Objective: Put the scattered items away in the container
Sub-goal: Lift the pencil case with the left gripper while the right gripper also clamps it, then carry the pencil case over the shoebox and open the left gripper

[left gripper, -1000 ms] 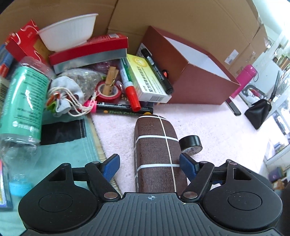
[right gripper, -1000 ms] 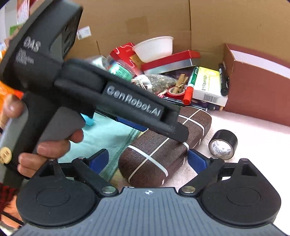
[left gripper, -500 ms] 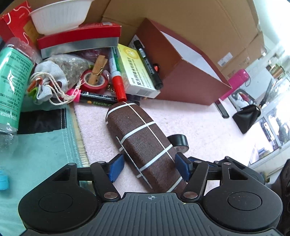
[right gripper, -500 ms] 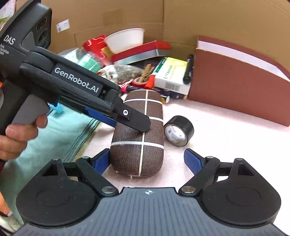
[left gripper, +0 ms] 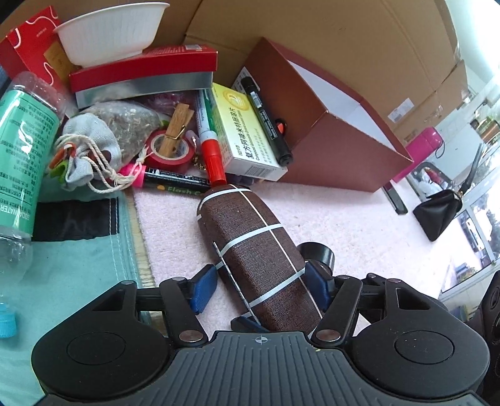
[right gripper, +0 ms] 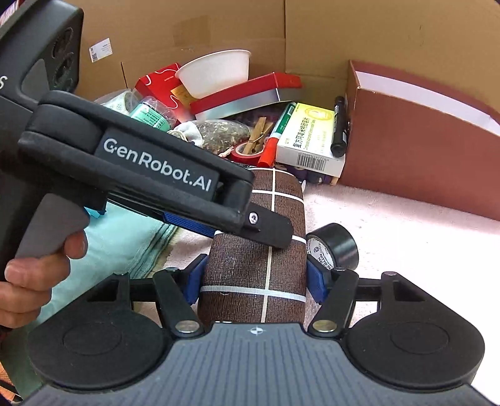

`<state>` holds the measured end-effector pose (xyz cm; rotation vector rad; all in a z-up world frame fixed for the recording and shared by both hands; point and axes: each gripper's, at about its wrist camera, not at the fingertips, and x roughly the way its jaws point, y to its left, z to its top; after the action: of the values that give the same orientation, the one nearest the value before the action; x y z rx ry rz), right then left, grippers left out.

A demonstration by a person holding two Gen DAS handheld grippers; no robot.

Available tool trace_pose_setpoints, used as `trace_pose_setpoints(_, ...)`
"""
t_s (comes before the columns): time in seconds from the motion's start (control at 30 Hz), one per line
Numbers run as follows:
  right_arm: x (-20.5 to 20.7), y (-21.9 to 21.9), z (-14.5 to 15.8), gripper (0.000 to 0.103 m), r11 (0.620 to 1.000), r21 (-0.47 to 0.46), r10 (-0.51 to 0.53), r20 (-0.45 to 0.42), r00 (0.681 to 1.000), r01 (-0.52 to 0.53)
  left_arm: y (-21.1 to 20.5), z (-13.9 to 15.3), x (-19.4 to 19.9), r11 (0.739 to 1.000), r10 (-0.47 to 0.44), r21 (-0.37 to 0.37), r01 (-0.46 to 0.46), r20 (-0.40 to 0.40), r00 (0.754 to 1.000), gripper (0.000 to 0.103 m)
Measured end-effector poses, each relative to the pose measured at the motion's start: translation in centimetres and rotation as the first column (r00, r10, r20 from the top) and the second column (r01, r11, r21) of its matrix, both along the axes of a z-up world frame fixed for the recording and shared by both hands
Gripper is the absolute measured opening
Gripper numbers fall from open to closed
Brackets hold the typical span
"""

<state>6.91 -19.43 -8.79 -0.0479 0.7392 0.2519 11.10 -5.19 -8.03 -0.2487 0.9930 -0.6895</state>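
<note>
Both my right tongs (right gripper: pixel 254 281) and left tongs (left gripper: pixel 261 285) clamp the brown case (right gripper: pixel 259 250) beside black tape (right gripper: pixel 339 246).

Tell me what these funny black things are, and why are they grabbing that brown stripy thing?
They are grabbing tools with two fingers each, held by a person. A tiny camera sits on each tool, so each picture looks along its fingers.

In the left tool's picture, the left gripper straddles the brown case at an angle. In the right tool's picture, the right gripper squeezes the same case between its blue pads, and the left tool reaches over it.

Nearby lie a black tape roll, markers, a white bowl and the reddish-brown box for tidying things into.
</note>
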Motion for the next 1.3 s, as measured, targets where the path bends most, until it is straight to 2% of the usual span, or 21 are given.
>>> trace_pose_setpoints(0.1,0.0,-0.1,0.0,0.069,1.0,-0.005,0.013,-0.004,1.0,-0.013,0.4,-0.2,0.2,1.0,0.012,-0.02,-0.013,-0.012,1.0,0.065)
trace_pose_setpoints(0.2,0.4,-0.2,-0.1,0.069,1.0,0.006,0.007,-0.003,1.0,-0.007,0.5,-0.3,0.5,0.999,0.023,-0.031,-0.024,-0.017,1.0,0.072)
trace_pose_setpoints(0.3,0.6,0.0,-0.5,0.069,1.0,0.002,0.002,0.012,1.0,-0.002,0.2,-0.2,0.3,1.0,0.019,-0.014,-0.019,0.0,1.0,0.066)
trace_pose_setpoints(0.5,0.3,0.0,-0.5,0.068,1.0,-0.005,0.001,0.014,1.0,-0.001,-0.1,0.0,-0.2,1.0,0.025,-0.001,-0.025,0.006,1.0,0.066)
trace_pose_setpoints(0.57,0.3,0.0,-0.5,0.068,1.0,-0.001,0.001,0.014,1.0,-0.001,-0.3,-0.1,-0.1,0.999,0.033,-0.003,-0.033,0.004,0.999,0.071)
trace_pose_setpoints(0.77,-0.3,-0.3,-0.1,0.068,1.0,0.023,-0.014,0.017,1.0,0.014,-0.8,0.9,-1.0,0.999,0.036,0.019,-0.037,0.025,0.999,0.066)
trace_pose_setpoints(0.87,-1.1,-0.6,0.9,0.067,1.0,0.023,-0.016,0.047,0.999,0.015,-1.0,2.2,-1.7,0.999,0.039,0.013,-0.04,0.053,0.998,0.065)
trace_pose_setpoints(1.03,-1.8,-1.3,3.3,0.067,0.999,0.034,-0.023,0.12,0.992,0.019,-2.0,5.6,-2.7,0.999,0.034,0.025,-0.038,0.15,0.988,0.065)
trace_pose_setpoints(1.3,-0.8,-4.1,7.5,0.067,0.998,0.01,-0.062,0.243,0.968,0.061,-5.7,10.7,-0.8,1.0,0.008,-0.009,-0.006,0.252,0.968,0.065)
